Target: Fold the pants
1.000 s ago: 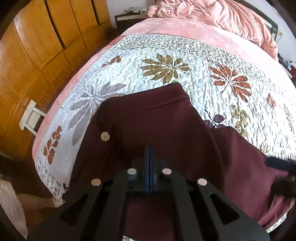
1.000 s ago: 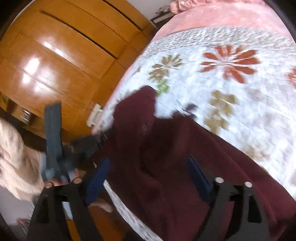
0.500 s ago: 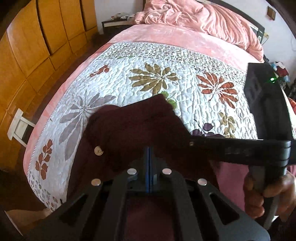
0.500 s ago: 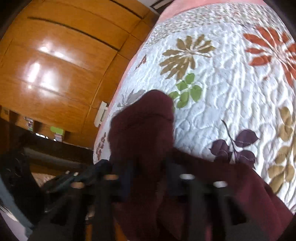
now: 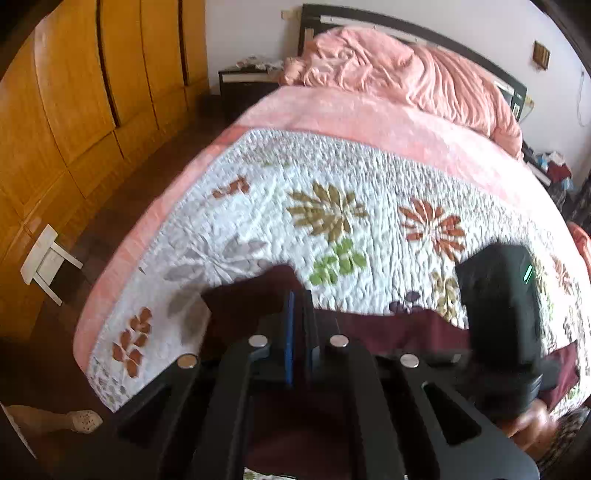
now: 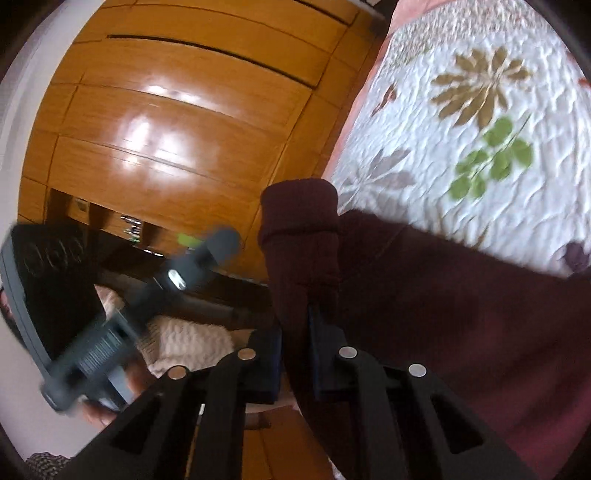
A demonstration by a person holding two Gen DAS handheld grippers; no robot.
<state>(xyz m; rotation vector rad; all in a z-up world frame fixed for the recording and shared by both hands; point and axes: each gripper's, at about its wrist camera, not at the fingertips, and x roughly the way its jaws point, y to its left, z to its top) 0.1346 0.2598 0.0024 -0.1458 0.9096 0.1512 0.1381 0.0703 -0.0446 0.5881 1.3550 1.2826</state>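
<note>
We see a bed [image 5: 369, 122] covered by a white quilt [image 5: 369, 177] stitched with big leaf and flower shapes in olive, rust, grey and green. Beyond the quilt lies a pink blanket [image 5: 351, 114], and a crumpled pink duvet [image 5: 406, 74] is heaped against the dark headboard [image 5: 369, 26]. A dark nightstand [image 5: 243, 88] stands beside the bed's head, with papers on top. Along the left wall we see a glossy wooden wardrobe [image 5: 92, 92], its panels catching window light. A small white stool [image 5: 48, 258] stands on the dark wooden floor [image 5: 122, 206] near the wardrobe.
</note>
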